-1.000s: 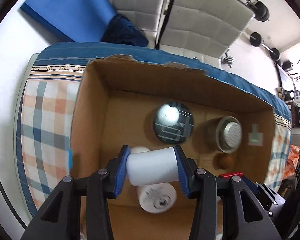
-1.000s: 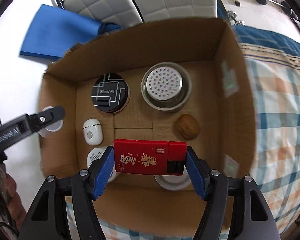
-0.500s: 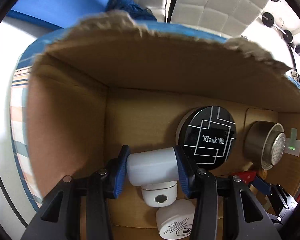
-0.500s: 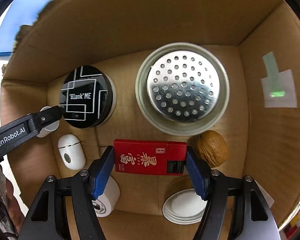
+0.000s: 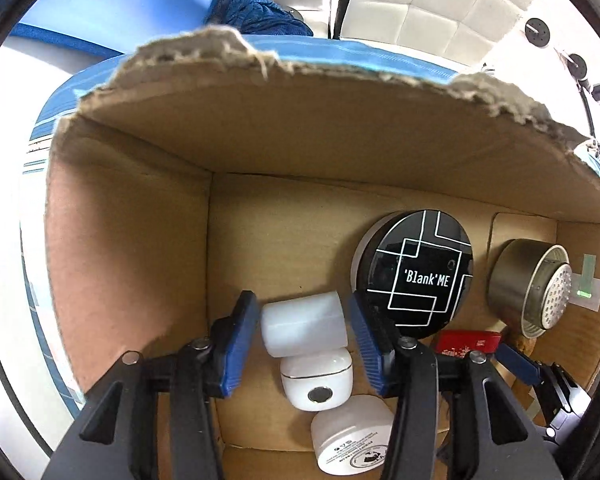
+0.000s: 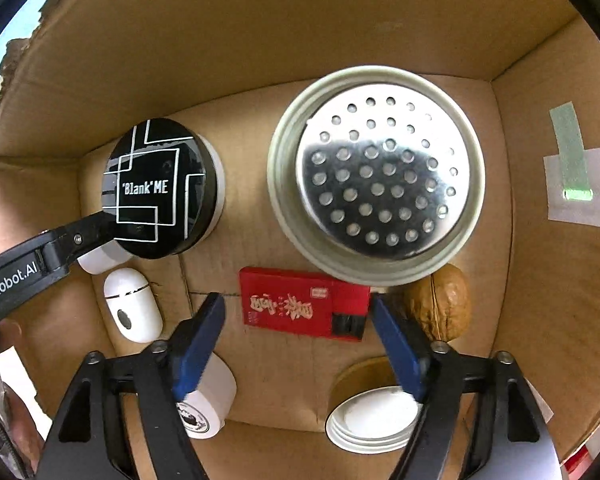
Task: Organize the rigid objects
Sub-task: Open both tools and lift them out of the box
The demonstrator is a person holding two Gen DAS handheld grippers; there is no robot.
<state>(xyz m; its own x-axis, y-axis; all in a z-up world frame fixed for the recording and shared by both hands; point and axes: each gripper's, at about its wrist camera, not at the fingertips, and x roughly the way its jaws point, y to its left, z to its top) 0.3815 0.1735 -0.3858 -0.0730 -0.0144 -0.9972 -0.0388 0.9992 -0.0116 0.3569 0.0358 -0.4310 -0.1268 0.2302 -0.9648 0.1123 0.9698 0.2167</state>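
Both grippers are down inside a cardboard box [image 5: 132, 264] [image 6: 560, 300]. My left gripper [image 5: 303, 326] is open, its blue pads standing apart from a white cylinder jar [image 5: 303, 324] that lies on the box floor between them. My right gripper [image 6: 296, 320] is open around a red flat box with gold characters [image 6: 300, 308], which lies on the floor with gaps to both pads. The red box also shows in the left wrist view [image 5: 468, 342].
On the box floor are a black round "Blank ME" case [image 5: 416, 272] [image 6: 160, 188], a metal perforated strainer cup [image 6: 376, 176] [image 5: 536, 292], a walnut [image 6: 444, 304], a white earbud case [image 5: 318, 380] [image 6: 132, 308], a white labelled jar [image 5: 352, 440] [image 6: 208, 408] and a white lid [image 6: 374, 420].
Both grippers went deeper into the box and opened. The white jar and the red box left the pads and now lie on the box floor.
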